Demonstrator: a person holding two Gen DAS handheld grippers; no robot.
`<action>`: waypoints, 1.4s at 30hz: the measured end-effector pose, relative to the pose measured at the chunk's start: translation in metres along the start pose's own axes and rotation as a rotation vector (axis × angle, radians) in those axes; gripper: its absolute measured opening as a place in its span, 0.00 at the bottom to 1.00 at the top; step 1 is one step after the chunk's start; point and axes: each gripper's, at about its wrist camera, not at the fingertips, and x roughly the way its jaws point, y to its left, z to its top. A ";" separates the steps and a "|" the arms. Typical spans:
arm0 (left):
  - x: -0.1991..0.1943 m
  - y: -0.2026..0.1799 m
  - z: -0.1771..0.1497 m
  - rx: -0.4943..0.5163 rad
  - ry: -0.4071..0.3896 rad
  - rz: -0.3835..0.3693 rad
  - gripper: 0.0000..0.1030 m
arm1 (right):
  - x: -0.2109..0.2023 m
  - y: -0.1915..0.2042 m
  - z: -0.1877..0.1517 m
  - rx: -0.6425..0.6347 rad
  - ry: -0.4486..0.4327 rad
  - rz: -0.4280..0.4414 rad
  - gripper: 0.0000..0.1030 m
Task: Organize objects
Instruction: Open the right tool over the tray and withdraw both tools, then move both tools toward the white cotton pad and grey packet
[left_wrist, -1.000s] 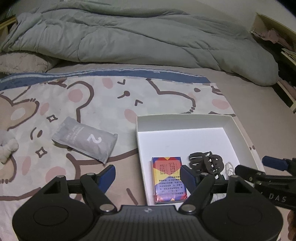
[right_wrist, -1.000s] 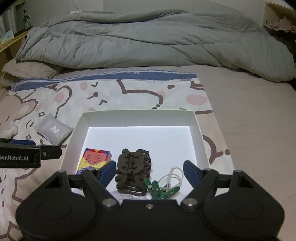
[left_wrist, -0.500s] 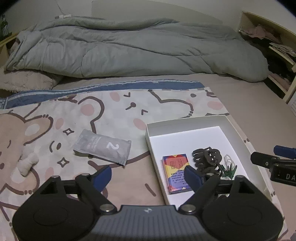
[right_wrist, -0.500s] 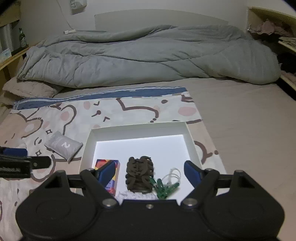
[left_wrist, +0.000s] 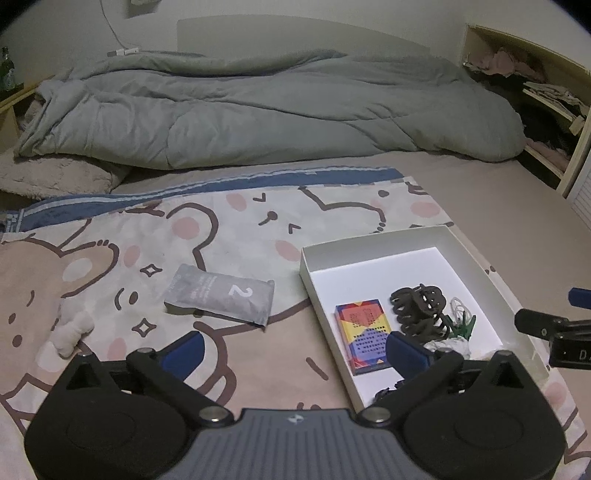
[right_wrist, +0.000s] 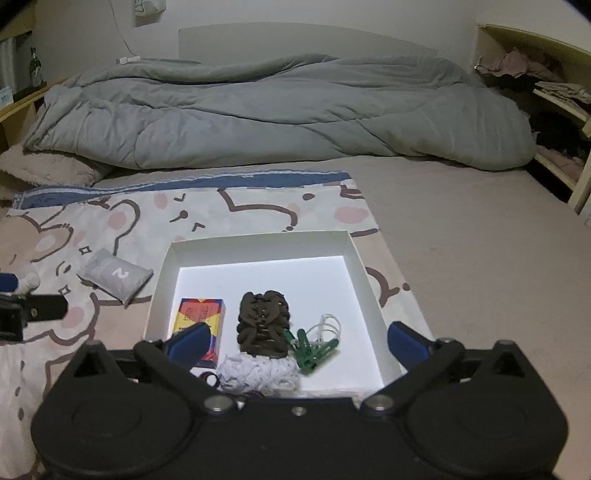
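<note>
- Bed (right_wrist: 461, 236) with a rumpled grey duvet (right_wrist: 280, 110) at the back and a bear-print blanket (left_wrist: 110, 258) in front.
- White box (right_wrist: 360, 266) on the blanket, holding a colourful card pack (right_wrist: 199, 312), dark hair claws (right_wrist: 264, 321), green clips (right_wrist: 312, 349) and a white crocheted piece (right_wrist: 255, 373).
- Grey pouch (left_wrist: 221, 293) marked "2" lies on the blanket, left of the box.
- Left gripper (left_wrist: 293, 349): jaws wide, empty.
- Right gripper (right_wrist: 297, 338): jaws wide, empty, above the box's near end.

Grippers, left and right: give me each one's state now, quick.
Left gripper: open, holding nothing, above the blanket and the box's edge.
Right gripper: open, holding nothing, above the box.
</note>
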 end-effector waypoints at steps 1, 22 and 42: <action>-0.001 0.001 -0.001 -0.005 -0.007 0.001 1.00 | 0.000 0.001 0.000 -0.001 -0.003 -0.010 1.00; -0.010 0.080 0.002 -0.100 -0.059 0.122 1.00 | 0.020 0.042 0.021 0.015 -0.026 0.041 1.00; -0.023 0.173 -0.009 -0.159 -0.075 0.253 1.00 | 0.039 0.142 0.043 -0.061 -0.051 0.173 1.00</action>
